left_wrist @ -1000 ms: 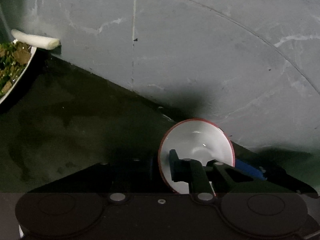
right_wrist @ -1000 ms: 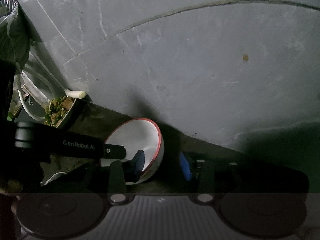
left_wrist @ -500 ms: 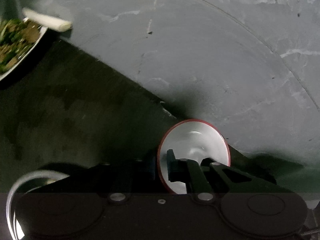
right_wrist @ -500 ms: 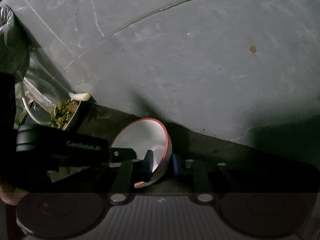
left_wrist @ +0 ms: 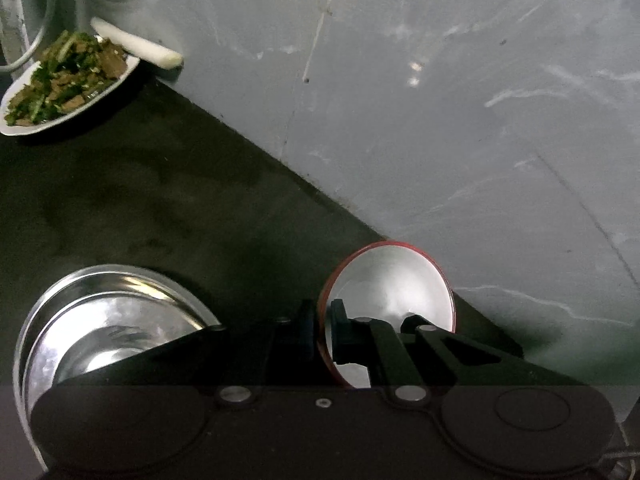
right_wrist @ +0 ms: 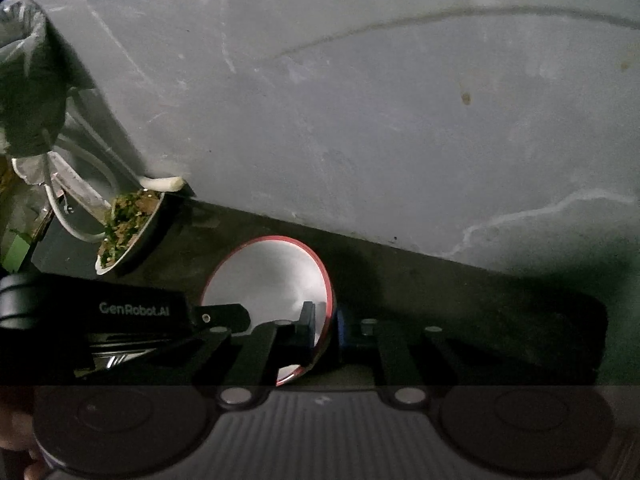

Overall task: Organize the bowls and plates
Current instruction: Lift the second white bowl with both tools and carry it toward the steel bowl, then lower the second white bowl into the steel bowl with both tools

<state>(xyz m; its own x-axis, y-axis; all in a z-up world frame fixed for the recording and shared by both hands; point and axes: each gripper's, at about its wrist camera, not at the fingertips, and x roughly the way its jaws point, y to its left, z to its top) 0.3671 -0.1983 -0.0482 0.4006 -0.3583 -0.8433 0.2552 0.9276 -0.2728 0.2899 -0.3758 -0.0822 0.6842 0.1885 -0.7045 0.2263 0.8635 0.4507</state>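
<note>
A white bowl with a red rim [left_wrist: 390, 288] is held tilted above the dark counter. My left gripper [left_wrist: 322, 332] is shut on its left rim. In the right wrist view the same bowl [right_wrist: 268, 276] shows, and my right gripper [right_wrist: 326, 330] is shut on its right rim. The left gripper's black body [right_wrist: 132, 312] reaches in from the left there. A steel bowl [left_wrist: 108, 320] sits on the counter at lower left in the left wrist view.
A white plate of green and brown food [left_wrist: 64, 80] stands at the counter's far left, also seen in the right wrist view [right_wrist: 128, 228]. A white stalk [left_wrist: 136, 42] lies behind it against the grey wall [left_wrist: 440, 100]. A plastic bag [right_wrist: 32, 80] hangs at upper left.
Both views have swung right to left along the counter with the bowl. The steel bowl has come into the left wrist view. My right gripper has shut on the bowl's rim.
</note>
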